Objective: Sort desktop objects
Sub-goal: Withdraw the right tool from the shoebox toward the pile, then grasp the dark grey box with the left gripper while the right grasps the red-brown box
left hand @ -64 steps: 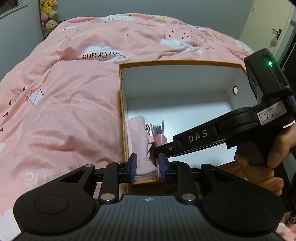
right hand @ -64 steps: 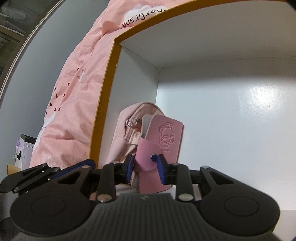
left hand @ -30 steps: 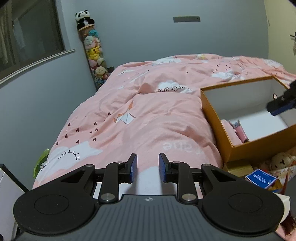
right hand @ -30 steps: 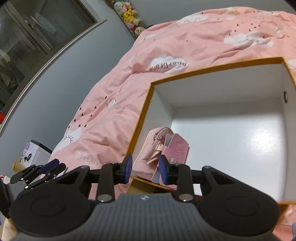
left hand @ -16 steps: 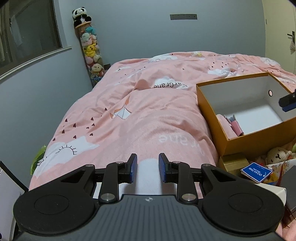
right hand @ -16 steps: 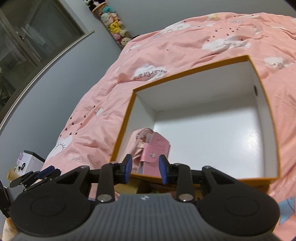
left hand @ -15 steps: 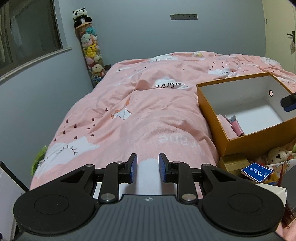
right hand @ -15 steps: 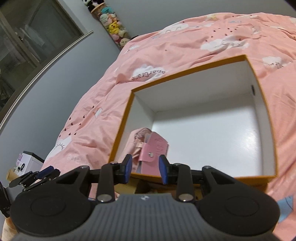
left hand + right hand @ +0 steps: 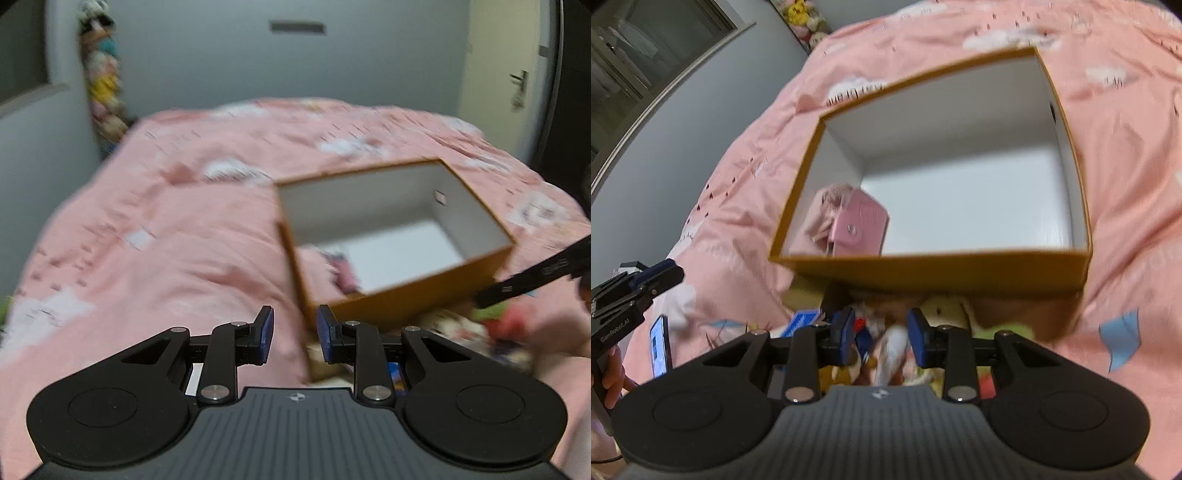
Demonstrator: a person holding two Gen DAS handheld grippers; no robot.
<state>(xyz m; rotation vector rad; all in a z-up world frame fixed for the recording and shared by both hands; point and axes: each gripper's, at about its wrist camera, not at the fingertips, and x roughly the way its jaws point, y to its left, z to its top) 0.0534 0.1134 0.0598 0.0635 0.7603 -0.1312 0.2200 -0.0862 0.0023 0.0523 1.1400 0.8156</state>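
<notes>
An orange box with a white inside sits on the pink bed; it also shows in the left wrist view. In its near left corner lie a pink pouch and a pink card holder. My right gripper is open and empty, above a pile of small items in front of the box: a plush toy, a blue card box and others, blurred. My left gripper is open and empty, in front of the box's near left corner. Both views are blurred.
The pink quilt covers the bed around the box. A phone lies at the left of the pile. Stuffed toys hang by the far wall. A door is at the far right.
Both grippers have swung toward the pile in front of the box. The right gripper has tilted down over the pile. The pink card holder stays in the box, where it was released earlier.
</notes>
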